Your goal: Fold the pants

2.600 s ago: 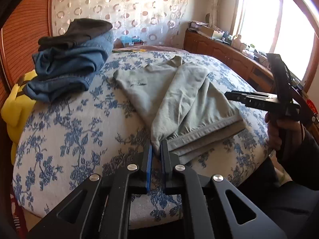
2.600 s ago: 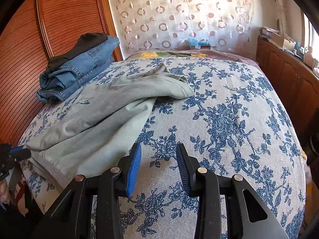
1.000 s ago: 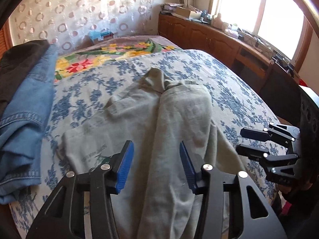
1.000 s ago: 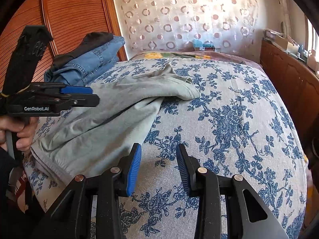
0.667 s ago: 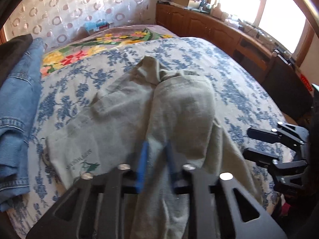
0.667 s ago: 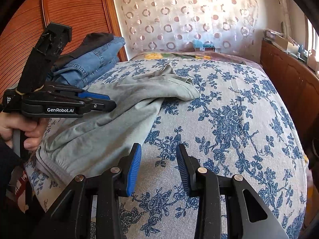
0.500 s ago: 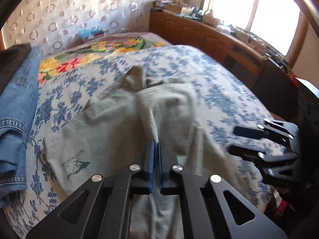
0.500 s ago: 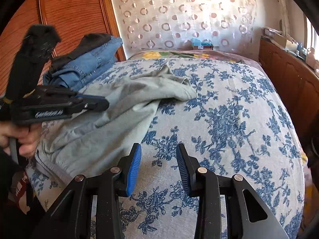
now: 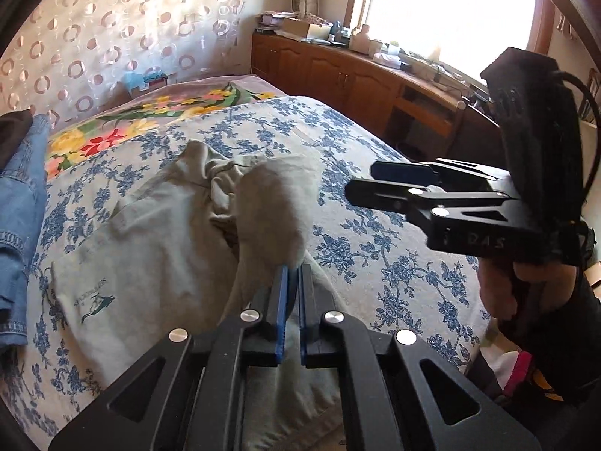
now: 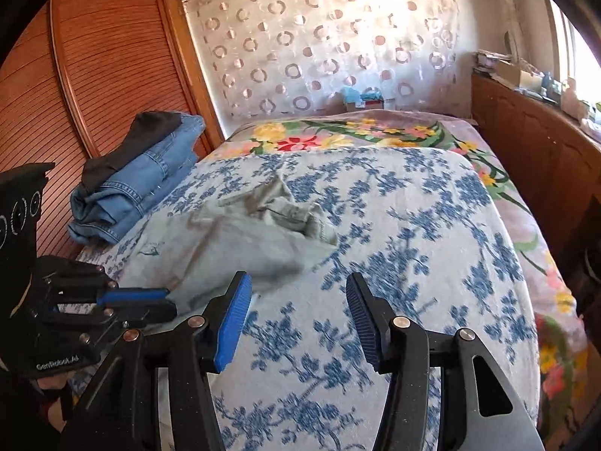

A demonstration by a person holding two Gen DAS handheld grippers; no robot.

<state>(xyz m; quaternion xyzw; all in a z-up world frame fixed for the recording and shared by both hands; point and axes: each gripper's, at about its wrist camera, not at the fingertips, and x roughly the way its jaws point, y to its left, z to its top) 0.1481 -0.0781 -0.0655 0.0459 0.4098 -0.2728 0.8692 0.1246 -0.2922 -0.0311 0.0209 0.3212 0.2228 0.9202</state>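
Observation:
Grey-green pants [image 9: 157, 248] lie crumpled on the blue-flowered bed cover [image 9: 375, 263]. My left gripper [image 9: 291, 276] is shut on a fold of one leg, and the cloth rises in a hump from the bed up to its fingertips. In the right wrist view the pants [image 10: 244, 240] lie ahead and to the left, with the left gripper [image 10: 171, 300] at the lower left edge. My right gripper [image 10: 296, 285] hovers over bare bed cover beside the pants. Its jaws are opening and nothing is between them. The left wrist view shows that right gripper [image 9: 362, 180] held in a hand at the right.
Folded jeans with a dark garment on top [image 10: 139, 176] are stacked at the bed's left side, against a wooden slatted wardrobe [image 10: 75, 75]. A bright flowered blanket [image 10: 338, 131] covers the far end. A wooden cabinet [image 9: 357, 75] runs along the window side.
My left gripper went from open to shut on the pants leg and pulled the cloth up into a hump. The right gripper rose, and its jaws spread wider.

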